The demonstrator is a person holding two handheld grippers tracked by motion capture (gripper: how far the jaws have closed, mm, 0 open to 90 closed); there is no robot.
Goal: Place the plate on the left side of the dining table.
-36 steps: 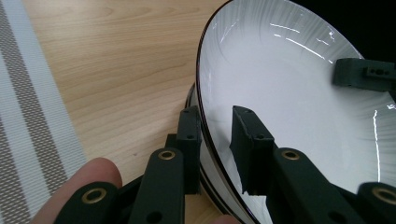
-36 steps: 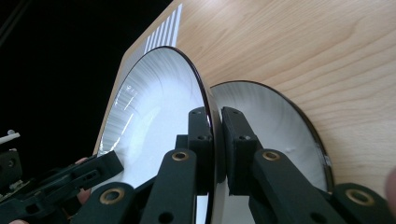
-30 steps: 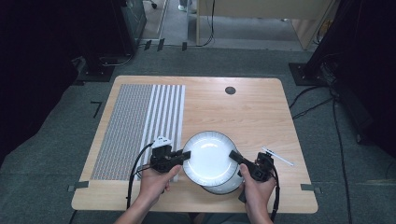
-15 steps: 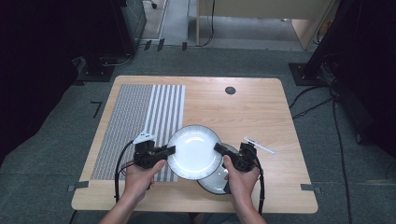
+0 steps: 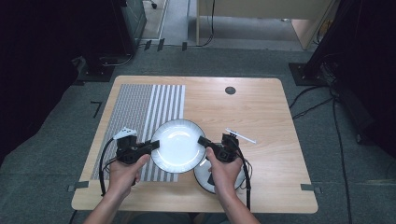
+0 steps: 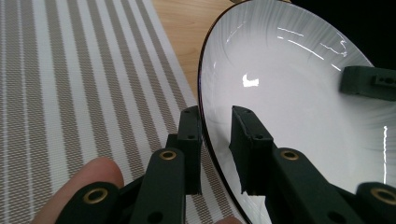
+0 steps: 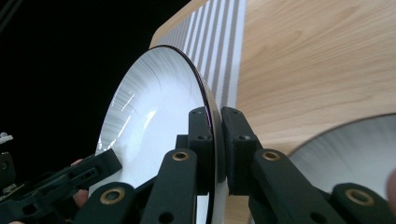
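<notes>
Table (image 5: 261, 112): wood, bearing all items.
Mat (image 5: 140, 107): striped, on the table's left half.
Plate (image 5: 179, 144): white, dark-rimmed, carried level above the mat's right edge, partly over the mat and partly over bare wood. It lies between the two tongs, rim to each.
Second plate (image 5: 205, 179): resting on the table by the right hand, partly under the first.
Left gripper (image 5: 150, 145): clamped on the plate's left rim, one jaw above and one below.
Right gripper (image 5: 204, 142): clamped on the opposite rim likewise.
White stick (image 5: 241, 136): small, just right of the right gripper.
Judgement: both hands equally near; setting down calls for lowering level, together.
</notes>
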